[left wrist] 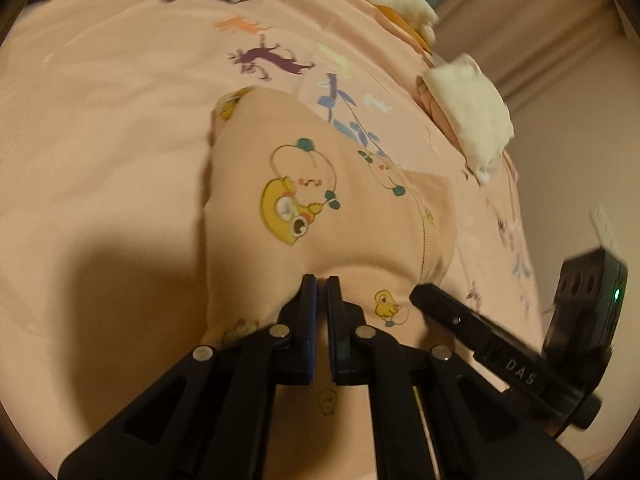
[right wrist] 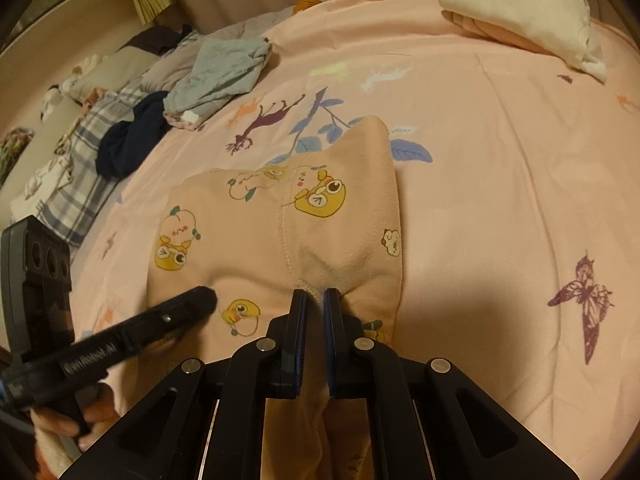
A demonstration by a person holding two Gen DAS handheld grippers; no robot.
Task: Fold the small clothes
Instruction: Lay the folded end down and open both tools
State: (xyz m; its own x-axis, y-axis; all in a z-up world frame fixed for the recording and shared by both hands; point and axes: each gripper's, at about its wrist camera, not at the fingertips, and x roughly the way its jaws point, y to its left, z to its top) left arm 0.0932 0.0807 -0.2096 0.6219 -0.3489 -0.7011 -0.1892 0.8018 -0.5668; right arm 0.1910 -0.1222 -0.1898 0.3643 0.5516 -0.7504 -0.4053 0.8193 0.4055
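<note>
A small peach garment (left wrist: 316,200) printed with yellow cartoon ducks lies on a pink bedspread (left wrist: 100,128). My left gripper (left wrist: 321,280) is shut on the garment's near edge, cloth pinched between its pads. In the right wrist view the same garment (right wrist: 280,232) spreads out ahead, and my right gripper (right wrist: 315,294) is shut on a puckered fold of its near edge beside a seam. Each view shows the other gripper beside it: the right one (left wrist: 424,294) in the left view, the left one (right wrist: 202,296) in the right view, both resting on the garment.
A folded white and pink pile (right wrist: 520,20) lies far right on the bedspread (right wrist: 500,160). A grey garment (right wrist: 220,76), a dark navy one (right wrist: 128,140) and plaid cloth (right wrist: 76,184) lie at the left. A hand (right wrist: 92,412) holds the left gripper. White clothes (left wrist: 468,116) sit at the bed's right edge.
</note>
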